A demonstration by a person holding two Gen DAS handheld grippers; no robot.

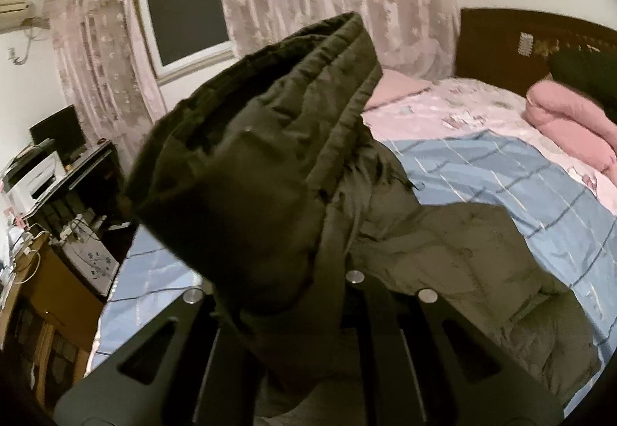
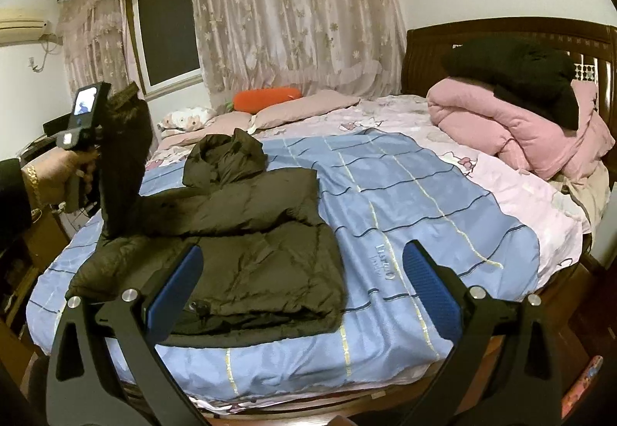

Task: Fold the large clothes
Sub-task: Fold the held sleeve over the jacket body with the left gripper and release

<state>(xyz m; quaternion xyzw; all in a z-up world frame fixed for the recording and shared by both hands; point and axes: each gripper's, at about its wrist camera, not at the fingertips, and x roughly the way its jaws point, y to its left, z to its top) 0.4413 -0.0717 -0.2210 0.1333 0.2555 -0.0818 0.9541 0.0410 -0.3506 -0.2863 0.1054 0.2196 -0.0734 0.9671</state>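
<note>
Partly folded, the jacket (image 2: 246, 233) lies on the bed (image 2: 424, 194); left hand-held gripper (image 1: 347, 295) clenches its raised sleeve (image 1: 262, 140) (yet to be laid across), right hand-held gripper (image 2: 302, 271) hovers released.

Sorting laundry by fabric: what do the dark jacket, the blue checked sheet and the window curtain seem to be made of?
Dark jacket: likely padded synthetic shell, matte olive; puffy quilted channels.
Blue checked sheet: probably woven cotton or a blend, matte; soft creases, printed lines.
Window curtain: sheer lace, likely synthetic; see-through, floral pattern, ruffled tiers.
</note>
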